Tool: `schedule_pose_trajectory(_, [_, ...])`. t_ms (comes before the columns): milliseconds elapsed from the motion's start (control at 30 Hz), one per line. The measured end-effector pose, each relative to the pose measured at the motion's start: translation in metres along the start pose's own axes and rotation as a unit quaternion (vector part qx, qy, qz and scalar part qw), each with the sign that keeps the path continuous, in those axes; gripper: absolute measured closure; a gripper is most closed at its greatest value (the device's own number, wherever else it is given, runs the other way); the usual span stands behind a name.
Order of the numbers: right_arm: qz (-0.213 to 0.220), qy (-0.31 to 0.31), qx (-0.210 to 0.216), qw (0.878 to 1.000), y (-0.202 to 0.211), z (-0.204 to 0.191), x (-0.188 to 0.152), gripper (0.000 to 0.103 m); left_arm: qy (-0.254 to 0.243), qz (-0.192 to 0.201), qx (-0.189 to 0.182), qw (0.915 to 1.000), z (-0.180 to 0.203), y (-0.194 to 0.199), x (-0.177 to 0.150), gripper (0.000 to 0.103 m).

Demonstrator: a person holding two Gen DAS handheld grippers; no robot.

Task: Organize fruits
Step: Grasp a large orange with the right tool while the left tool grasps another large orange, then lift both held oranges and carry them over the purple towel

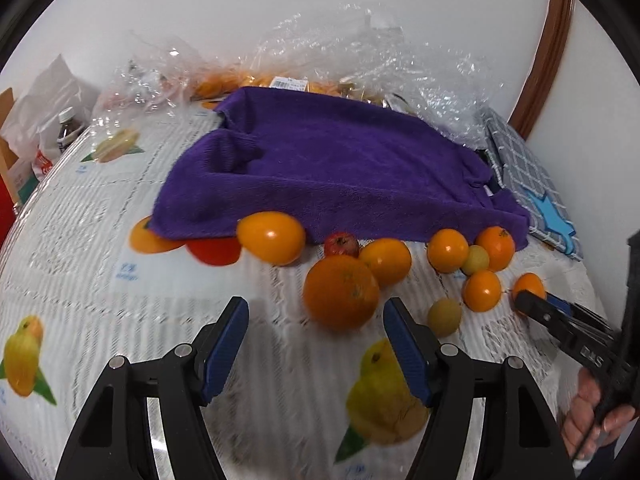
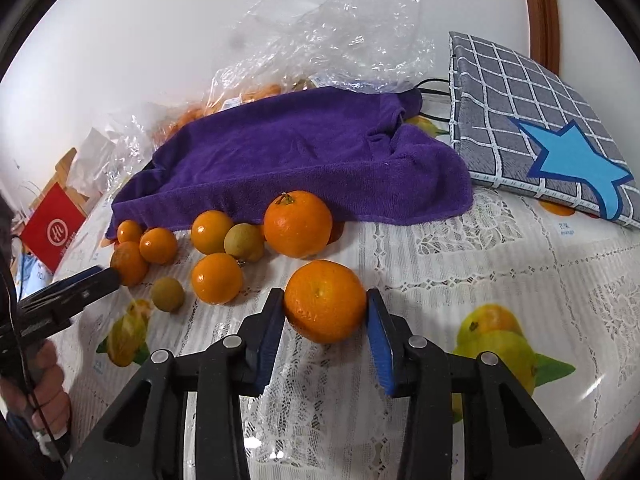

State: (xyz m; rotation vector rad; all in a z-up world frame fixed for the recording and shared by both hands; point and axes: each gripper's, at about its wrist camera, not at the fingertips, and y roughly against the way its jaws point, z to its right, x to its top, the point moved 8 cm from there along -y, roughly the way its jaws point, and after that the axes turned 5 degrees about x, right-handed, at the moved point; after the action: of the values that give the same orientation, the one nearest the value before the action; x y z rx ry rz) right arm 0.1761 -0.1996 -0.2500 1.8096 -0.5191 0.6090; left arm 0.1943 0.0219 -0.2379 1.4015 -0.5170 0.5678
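Several oranges and small yellow-green fruits lie on the lace tablecloth in front of a purple towel (image 1: pixel 332 160). My right gripper (image 2: pixel 326 308) is shut on an orange (image 2: pixel 325 301) just above the cloth; it also shows in the left wrist view (image 1: pixel 529 285). Behind it sits a larger stemmed orange (image 2: pixel 298 224). My left gripper (image 1: pixel 316 316) is open and empty, just short of a big orange (image 1: pixel 341 292). A small red apple (image 1: pixel 341 243) lies at the towel's edge. The left gripper shows at the left of the right wrist view (image 2: pixel 110 276), beside an orange (image 2: pixel 129 263).
Crumpled clear plastic bags (image 1: pixel 360 48) holding more fruit lie behind the towel. A grey checked cushion with a blue star (image 2: pixel 532 128) lies to the right. A bottle (image 1: pixel 69 128) and a red box (image 2: pixel 54 226) stand at the far left. A white wall is behind.
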Motion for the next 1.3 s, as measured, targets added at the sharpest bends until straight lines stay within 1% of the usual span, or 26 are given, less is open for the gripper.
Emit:
schedule_pose_trajectory(100, [0.003, -0.004, 0.007, 1.000, 0.002, 0.001, -0.001, 0.063, -0.006, 0.008, 0.004, 0.9999, 0.005, -0.006, 0.005, 0.035])
schedule_pose_trajectory(167, [0.001, -0.004, 0.028, 1.000, 0.001, -0.001, -0.001, 0.063, -0.012, 0.004, 0.007, 0.9999, 0.006, -0.009, 0.004, 0.036])
schedule_pose_trajectory(200, [-0.001, -0.005, 0.035, 0.999, 0.000, -0.002, -0.001, 0.063, -0.013, 0.002, 0.000, 0.9999, 0.007, -0.010, 0.004, 0.037])
schedule_pose_trajectory(233, [-0.001, -0.006, 0.037, 0.999, 0.000, -0.001, -0.001, 0.063, -0.011, 0.003, -0.010, 0.9999, 0.007, -0.010, 0.004, 0.046])
schedule_pose_trajectory(300, [-0.001, -0.009, 0.038, 0.999, 0.000, -0.001, -0.001, 0.063, 0.000, 0.005, -0.040, 0.9992, 0.006, -0.008, 0.005, 0.060])
schedule_pose_trajectory(333, [0.000, -0.008, 0.040, 0.999, 0.000, -0.001, -0.001, 0.063, 0.008, 0.006, -0.048, 0.9988, 0.005, -0.008, 0.005, 0.063])
schedule_pose_trajectory(433, [0.001, -0.005, 0.042, 0.999, 0.000, -0.004, 0.000, 0.063, 0.034, 0.023, -0.054, 0.9977, -0.003, -0.001, 0.007, 0.063])
schedule_pose_trajectory(500, [0.000, -0.002, 0.034, 0.999, -0.001, -0.004, 0.000, 0.063, 0.048, 0.039, -0.063, 0.9961, -0.006, 0.004, 0.008, 0.063])
schedule_pose_trajectory(567, [0.005, 0.001, 0.027, 1.000, 0.001, -0.005, 0.000, 0.063, 0.059, 0.055, -0.064, 0.9947, -0.009, 0.010, 0.009, 0.063])
schedule_pose_trajectory(700, [0.020, 0.002, 0.025, 0.999, 0.008, -0.004, 0.001, 0.063, 0.059, 0.075, -0.060, 0.9936, -0.009, 0.019, 0.011, 0.063])
schedule_pose_trajectory(867, [0.027, 0.012, 0.009, 1.000, 0.017, -0.004, 0.002, 0.063, 0.061, 0.100, -0.063, 0.9911, -0.011, 0.029, 0.015, 0.063])
schedule_pose_trajectory(933, [0.034, 0.006, 0.012, 0.999, 0.024, -0.004, 0.005, 0.063, 0.063, 0.112, -0.061, 0.9898, -0.013, 0.035, 0.016, 0.063])
schedule_pose_trajectory(1033, [0.046, -0.005, 0.023, 0.999, 0.037, -0.006, 0.015, 0.063, 0.067, 0.109, -0.059, 0.9900, -0.016, 0.034, 0.018, 0.063])
schedule_pose_trajectory(1167, [0.060, 0.004, 0.017, 0.998, 0.051, -0.010, 0.032, 0.063, 0.085, 0.096, -0.058, 0.9901, -0.023, 0.037, 0.024, 0.063])
schedule_pose_trajectory(1233, [0.066, 0.009, 0.018, 0.998, 0.057, -0.012, 0.043, 0.063, 0.083, 0.092, -0.054, 0.9908, -0.026, 0.043, 0.034, 0.063])
schedule_pose_trajectory(1300, [0.072, 0.011, 0.022, 0.997, 0.060, -0.014, 0.056, 0.063, 0.081, 0.096, -0.049, 0.9909, -0.028, 0.049, 0.047, 0.063])
